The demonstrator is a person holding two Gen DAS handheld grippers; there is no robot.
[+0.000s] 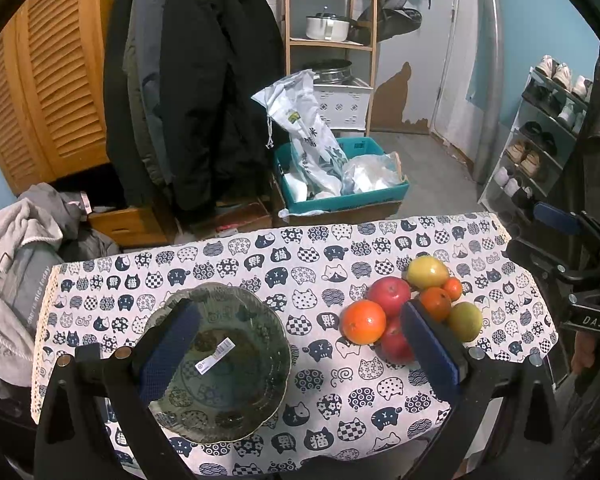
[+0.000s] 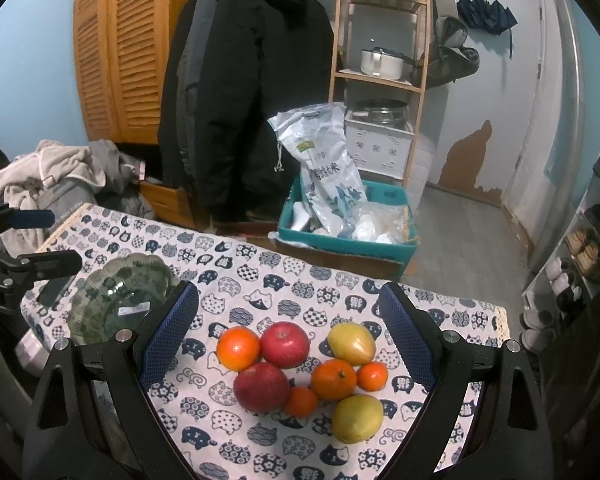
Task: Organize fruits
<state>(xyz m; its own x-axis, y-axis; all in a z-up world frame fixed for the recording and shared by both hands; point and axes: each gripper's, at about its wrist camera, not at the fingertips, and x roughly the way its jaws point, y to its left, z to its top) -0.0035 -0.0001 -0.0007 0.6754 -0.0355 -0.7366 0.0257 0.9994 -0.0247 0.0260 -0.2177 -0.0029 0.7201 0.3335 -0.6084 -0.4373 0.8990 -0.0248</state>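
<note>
From my left wrist camera, my left gripper [image 1: 300, 344] hangs above the table with its fingers spread wide and nothing between them. Its left pad overlaps the glass bowl [image 1: 235, 396], which sits on the cat-print tablecloth [image 1: 219, 264] at about 7 o'clock. The fruit pile lies at 3 o'clock from the bowl, well apart from it: a large orange [image 1: 363, 321] nearest the bowl, a red apple [image 1: 388, 290] behind it, a yellow pear [image 1: 426, 272] at the far end. My right wrist camera shows my right gripper [image 2: 289, 328] also spread apart and holding nothing, framing the pile. There I count two apples, the far one [image 2: 284, 344] and the near one [image 2: 261, 387], touching; an orange [image 2: 237, 348] at 9 o'clock of the far apple; a medium orange [image 2: 334, 379] with small mandarins at 3 o'clock [image 2: 372, 376] and 8 o'clock [image 2: 300, 401]; a second pear [image 2: 356, 419] nearest me. The bowl [image 2: 115, 300] sits at 10 o'clock. Beyond the table stands a teal crate [image 2: 348, 240].
</note>
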